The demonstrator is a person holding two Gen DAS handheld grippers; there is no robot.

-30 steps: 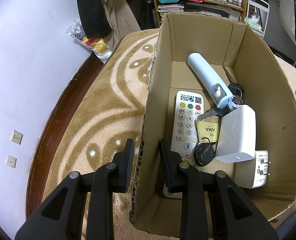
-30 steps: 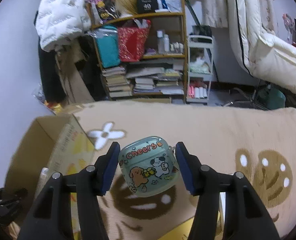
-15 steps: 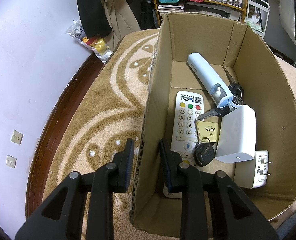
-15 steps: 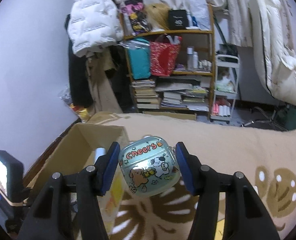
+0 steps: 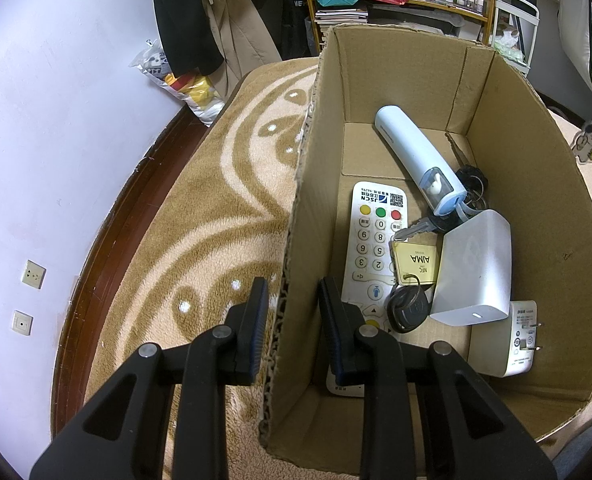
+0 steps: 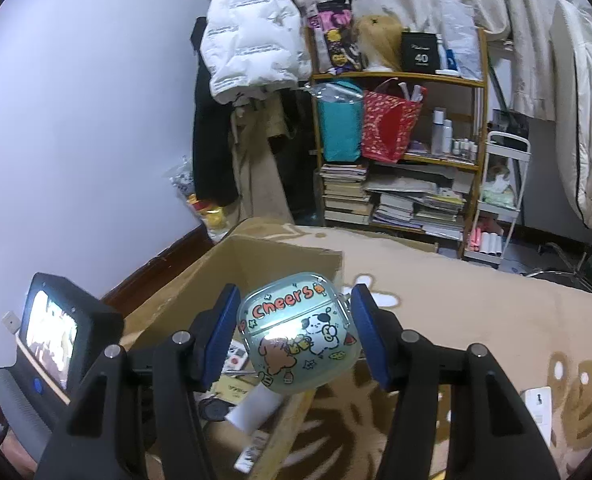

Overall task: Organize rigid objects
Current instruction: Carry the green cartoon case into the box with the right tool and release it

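My left gripper (image 5: 290, 314) is shut on the near left wall of the cardboard box (image 5: 308, 216), one finger outside, one inside. The box holds a white remote (image 5: 370, 248), a pale blue tube (image 5: 416, 160), keys with a gold tag (image 5: 416, 260), a white power bank (image 5: 476, 272) and a white plug adapter (image 5: 508, 340). My right gripper (image 6: 296, 332) is shut on a clear green earbud case (image 6: 298, 332) marked "Cheers", held above the box's right wall (image 6: 288, 420).
The box stands on a tan patterned blanket (image 5: 216, 220). A wall and dark wood edge (image 5: 108, 240) lie to the left. A cluttered bookshelf (image 6: 400, 152) stands behind. The left gripper's camera unit (image 6: 56, 332) shows low at the left of the right wrist view. A small white item (image 6: 538, 404) lies on the blanket at right.
My right gripper has carried the earbud case leftward, from over the blanket to above the box. The left gripper and box have not moved.
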